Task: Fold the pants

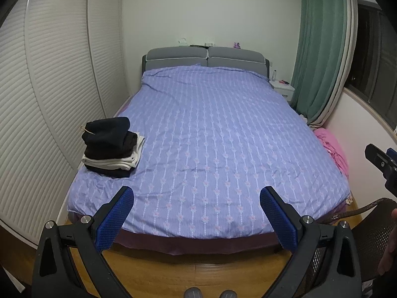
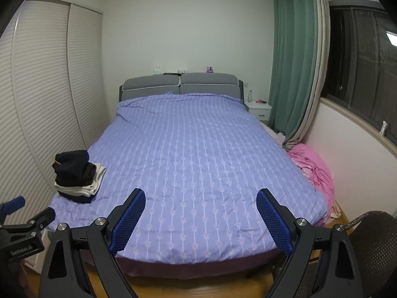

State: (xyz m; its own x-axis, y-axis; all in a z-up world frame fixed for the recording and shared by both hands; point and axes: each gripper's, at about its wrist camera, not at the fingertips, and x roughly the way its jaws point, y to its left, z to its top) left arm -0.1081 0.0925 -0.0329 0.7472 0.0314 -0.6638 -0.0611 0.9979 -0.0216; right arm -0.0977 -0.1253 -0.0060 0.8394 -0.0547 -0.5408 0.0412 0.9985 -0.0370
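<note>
A stack of folded clothes, black, dark brown and white, sits at the left near corner of the bed; it also shows in the right wrist view. My left gripper is open and empty, held over the floor in front of the bed's foot. My right gripper is open and empty, held at the foot of the bed. The right gripper's body shows at the right edge of the left wrist view. No unfolded pants are in view.
The bed has a purple patterned cover. A louvred wardrobe stands left. A pink blanket lies by the bed's right side, under green curtains. A brown chair stands at the near right. A nightstand is at the back.
</note>
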